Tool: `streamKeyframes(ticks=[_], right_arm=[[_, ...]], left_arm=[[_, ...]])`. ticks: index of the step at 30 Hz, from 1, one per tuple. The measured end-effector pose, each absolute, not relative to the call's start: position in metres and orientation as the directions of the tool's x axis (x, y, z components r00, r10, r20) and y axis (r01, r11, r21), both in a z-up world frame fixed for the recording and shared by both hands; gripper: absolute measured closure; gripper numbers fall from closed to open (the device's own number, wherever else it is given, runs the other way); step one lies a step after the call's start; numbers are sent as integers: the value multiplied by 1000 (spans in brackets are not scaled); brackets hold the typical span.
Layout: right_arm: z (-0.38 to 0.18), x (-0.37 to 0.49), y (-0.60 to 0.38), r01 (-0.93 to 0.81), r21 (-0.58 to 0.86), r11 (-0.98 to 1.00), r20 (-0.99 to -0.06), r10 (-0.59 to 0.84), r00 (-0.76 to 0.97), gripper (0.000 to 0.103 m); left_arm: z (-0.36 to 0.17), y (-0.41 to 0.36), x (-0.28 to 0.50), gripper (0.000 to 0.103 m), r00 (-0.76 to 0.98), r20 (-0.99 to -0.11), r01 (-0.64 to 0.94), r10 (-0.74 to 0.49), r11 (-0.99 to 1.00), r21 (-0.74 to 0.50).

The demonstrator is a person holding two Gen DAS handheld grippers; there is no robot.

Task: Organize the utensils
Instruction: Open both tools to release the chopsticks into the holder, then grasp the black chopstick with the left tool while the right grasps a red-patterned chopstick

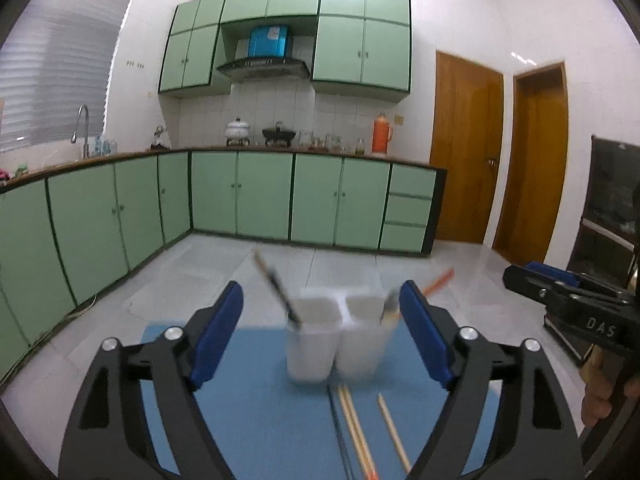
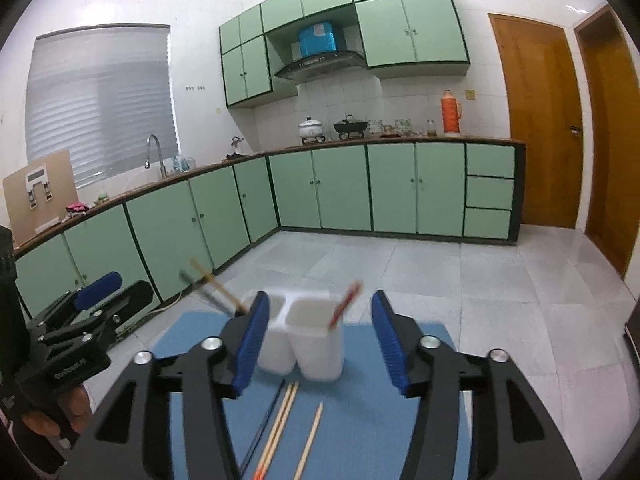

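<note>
The bench [image 2: 192, 336] carries a blue mat, and on it 2 white cups stand side by side, touching. The left cup [image 1: 310, 340] holds dark-tipped chopsticks [image 1: 276, 288] leaning toward 11 o'clock. The right cup [image 1: 362, 336] holds an orange-ended chopstick [image 2: 345, 304] leaning toward 1 o'clock.

On the mat in front of the cups, at 6 o'clock from them, lie loose sticks: a pair of wooden chopsticks [image 2: 280, 424] with orange ends, side by side, and 1 single wooden chopstick [image 2: 310, 440] just beside them, apart. A thin dark stick lies along the pair's left side.

The left gripper [image 1: 320, 332] has its jaws wide, with nothing between the pads; both cups show in the gap beyond. The right gripper [image 2: 316, 344] has its jaws open, also holding nothing.

Beyond the bench: tiled floor, green cabinets [image 2: 340, 188], 2 wooden doors at 3 o'clock.
</note>
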State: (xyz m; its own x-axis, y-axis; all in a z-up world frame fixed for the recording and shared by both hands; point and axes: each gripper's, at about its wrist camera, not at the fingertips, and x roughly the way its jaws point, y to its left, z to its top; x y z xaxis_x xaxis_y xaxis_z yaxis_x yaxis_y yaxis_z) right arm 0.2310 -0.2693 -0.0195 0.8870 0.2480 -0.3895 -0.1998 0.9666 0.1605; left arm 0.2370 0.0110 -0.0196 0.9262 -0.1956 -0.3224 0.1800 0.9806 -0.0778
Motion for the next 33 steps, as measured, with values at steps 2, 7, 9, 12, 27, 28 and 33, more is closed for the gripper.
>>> streamKeyframes(ticks=[2, 7, 9, 12, 27, 28, 33], right_arm=[[-36, 215, -269, -179, 161, 971, -413, 231, 881, 42], [-80, 182, -263, -141, 160, 977, -491, 203, 847, 37], [-100, 174, -260, -128, 172, 977, -528, 201, 825, 37], [-128, 160, -255, -106, 161, 981, -575, 181, 798, 37], [-195, 137, -221, -130, 134, 982, -700, 187, 689, 62], [-196, 137, -219, -137, 131, 982, -704, 190, 684, 63], [-202, 138, -211, -162, 122, 979, -724, 200, 660, 73]], left_arm=[[-34, 14, 224, 15, 912, -359, 180, -198, 980, -84], [-86, 23, 197, 14, 851, -495, 162, -173, 985, -65], [-106, 29, 190, 14, 824, -544, 149, -161, 987, -66], [-129, 36, 183, 14, 793, -592, 127, -146, 989, -73], [-191, 41, 166, 14, 683, -720, 130, -125, 990, -49], [-192, 40, 165, 14, 681, -722, 129, -124, 990, -49], [-193, 38, 170, 14, 668, -734, 120, -121, 991, -54]])
